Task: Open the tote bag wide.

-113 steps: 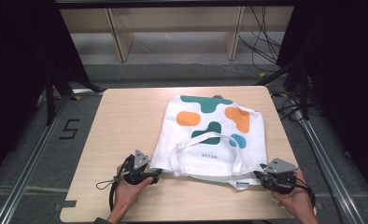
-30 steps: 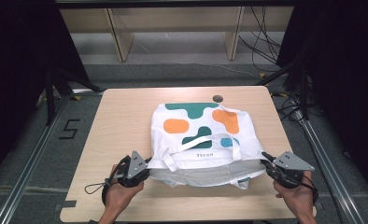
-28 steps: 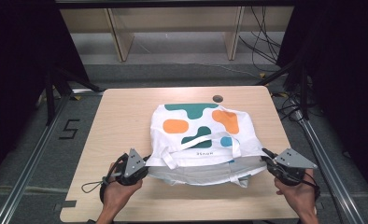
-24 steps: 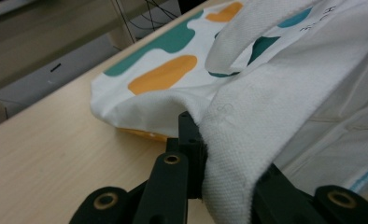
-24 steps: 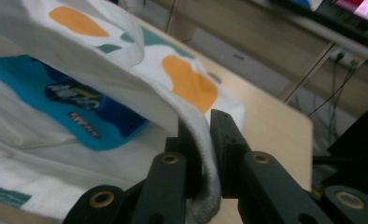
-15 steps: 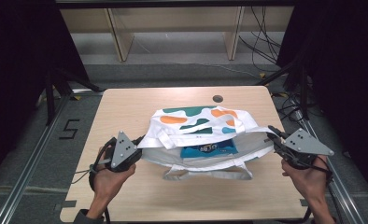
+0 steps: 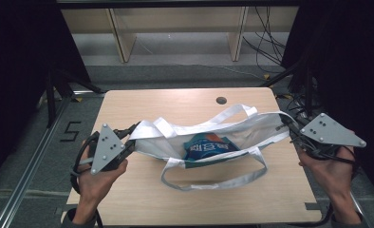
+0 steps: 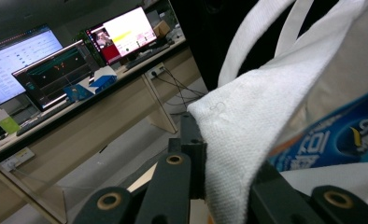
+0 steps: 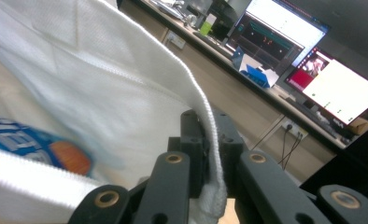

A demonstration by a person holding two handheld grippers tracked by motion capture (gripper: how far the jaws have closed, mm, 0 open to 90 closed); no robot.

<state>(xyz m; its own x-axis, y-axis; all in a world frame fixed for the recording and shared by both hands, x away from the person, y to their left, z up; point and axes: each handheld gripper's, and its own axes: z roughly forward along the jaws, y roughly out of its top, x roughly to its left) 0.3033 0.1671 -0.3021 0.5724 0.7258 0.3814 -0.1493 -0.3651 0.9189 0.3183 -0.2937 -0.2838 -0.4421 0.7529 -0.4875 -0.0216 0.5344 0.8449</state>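
Observation:
A white tote bag (image 7: pixel 232 130) with teal and orange print hangs stretched above the wooden table (image 7: pixel 175 102), its mouth facing me. A blue packet (image 7: pixel 205 146) lies inside it. My left gripper (image 7: pixel 130 135) is shut on the bag's left top corner, with white cloth (image 8: pixel 229 154) pinched between its black jaws. At the other end my right gripper (image 7: pixel 289 126) is shut on the right top corner, the hem (image 9: pixel 205 126) clamped between its jaws. One white strap (image 7: pixel 213 178) droops toward the table's near edge; the other strap (image 7: pixel 228 114) arches behind.
A small dark hole (image 7: pixel 221 100) sits near the table's far edge. Wooden shelving (image 7: pixel 175 28) stands beyond the table, with cables (image 7: pixel 266 42) on the floor at the right. Monitors on a desk (image 8: pixel 56 65) show in the gripper views.
Both hands have risen and lifted the bag by its top corners off the table. It was lying flat; now it hangs stretched with its mouth toward me and the blue packet showing inside.

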